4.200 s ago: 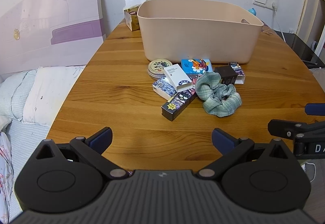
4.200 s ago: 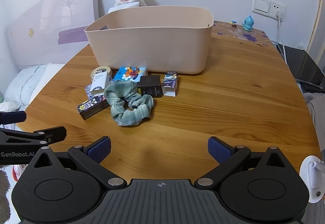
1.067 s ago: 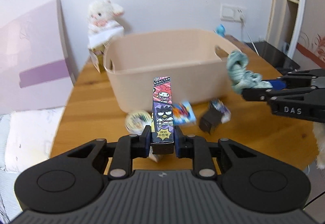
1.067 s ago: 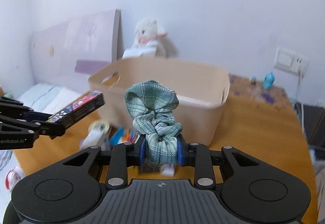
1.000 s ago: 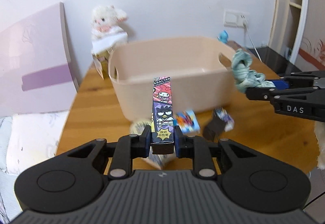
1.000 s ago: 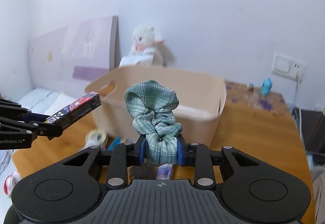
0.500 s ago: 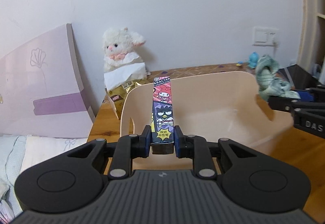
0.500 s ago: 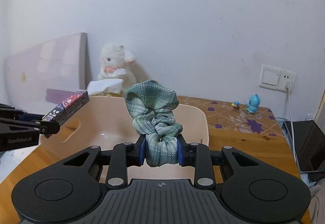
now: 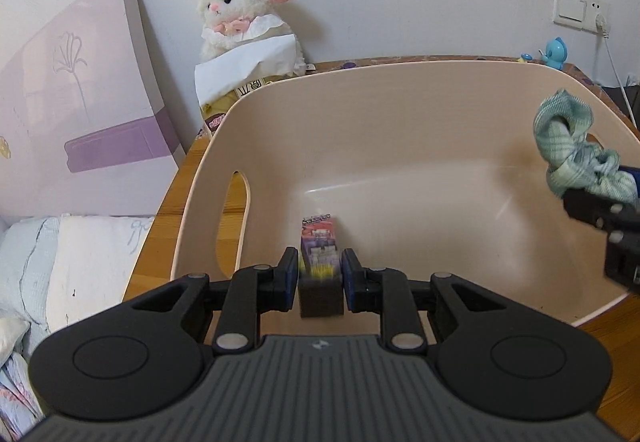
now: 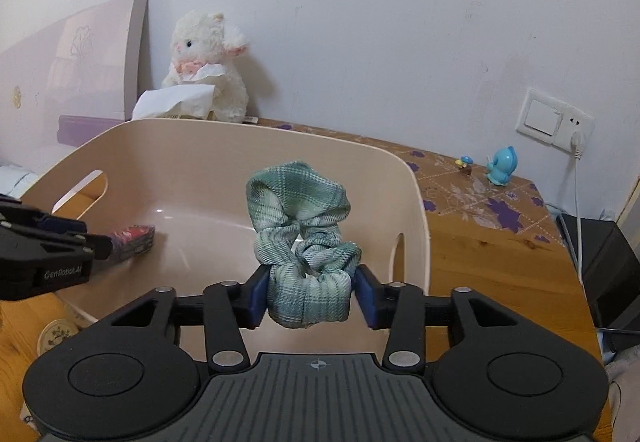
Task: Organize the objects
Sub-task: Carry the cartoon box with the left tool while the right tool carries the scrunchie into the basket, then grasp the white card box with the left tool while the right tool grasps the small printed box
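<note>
A beige plastic bin with handle cut-outs stands on the wooden table; it also shows in the right wrist view. My left gripper is over the bin's near left part, its jaws slightly parted around a long cartoon-printed box that looks blurred and tilts down into the bin. The box also shows in the right wrist view. My right gripper is shut on a green plaid scrunchie, held over the bin's right side; the scrunchie shows in the left wrist view.
A white plush lamb and a tissue pack sit behind the bin by the wall. A purple-and-pink board leans at the left over bedding. A round tin lies on the table in front of the bin. A blue figurine stands near the wall socket.
Both grippers have moved forward over the bin. The left jaws have parted a little and the cartoon box has dropped nose-down from its upright hold. The right gripper still holds the scrunchie.
</note>
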A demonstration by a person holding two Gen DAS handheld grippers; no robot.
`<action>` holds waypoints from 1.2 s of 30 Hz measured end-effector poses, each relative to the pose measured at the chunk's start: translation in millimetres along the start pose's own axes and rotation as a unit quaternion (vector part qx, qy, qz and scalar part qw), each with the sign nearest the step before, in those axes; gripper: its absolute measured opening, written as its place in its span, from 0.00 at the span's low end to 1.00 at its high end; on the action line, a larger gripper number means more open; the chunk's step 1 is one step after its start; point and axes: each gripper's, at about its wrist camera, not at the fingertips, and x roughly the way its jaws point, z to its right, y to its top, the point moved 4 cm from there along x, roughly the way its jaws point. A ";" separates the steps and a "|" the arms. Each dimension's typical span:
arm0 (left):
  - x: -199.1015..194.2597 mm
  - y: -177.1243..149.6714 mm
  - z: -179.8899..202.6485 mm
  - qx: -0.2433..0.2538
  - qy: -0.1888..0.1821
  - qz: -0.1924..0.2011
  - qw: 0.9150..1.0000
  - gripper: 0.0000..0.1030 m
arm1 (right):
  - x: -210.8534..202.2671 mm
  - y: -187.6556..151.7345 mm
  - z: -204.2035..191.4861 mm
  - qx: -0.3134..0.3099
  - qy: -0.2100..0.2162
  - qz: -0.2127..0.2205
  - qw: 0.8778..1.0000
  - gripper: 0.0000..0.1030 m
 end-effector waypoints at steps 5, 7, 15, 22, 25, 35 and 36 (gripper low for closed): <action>-25.0 2.2 -1.9 -0.001 0.001 0.032 1.000 0.85 | -20.5 5.3 6.2 0.022 0.009 0.023 0.999 0.83; -42.3 1.6 -2.5 0.007 0.006 0.054 0.999 0.88 | -31.9 6.9 7.2 0.029 0.021 0.026 0.999 0.93; -86.5 -12.8 -10.3 0.013 0.019 0.066 0.998 0.90 | -76.4 1.4 -1.4 0.020 0.040 0.038 0.998 1.00; -108.2 -44.1 -25.3 -0.006 0.015 0.062 0.998 0.90 | -94.9 -21.3 -4.2 0.013 0.044 0.031 0.998 1.00; -112.0 -57.6 -26.7 -0.006 0.013 0.056 0.998 0.90 | -96.6 -36.5 -4.7 0.011 0.044 0.022 0.999 1.00; -91.3 -95.5 -14.3 0.009 0.016 0.012 1.000 0.90 | -65.3 -85.9 -2.4 0.016 0.025 -0.031 0.999 1.00; -87.4 -98.7 -13.4 0.008 0.016 0.006 1.000 0.90 | -60.4 -89.7 -2.0 0.018 0.023 -0.037 0.999 1.00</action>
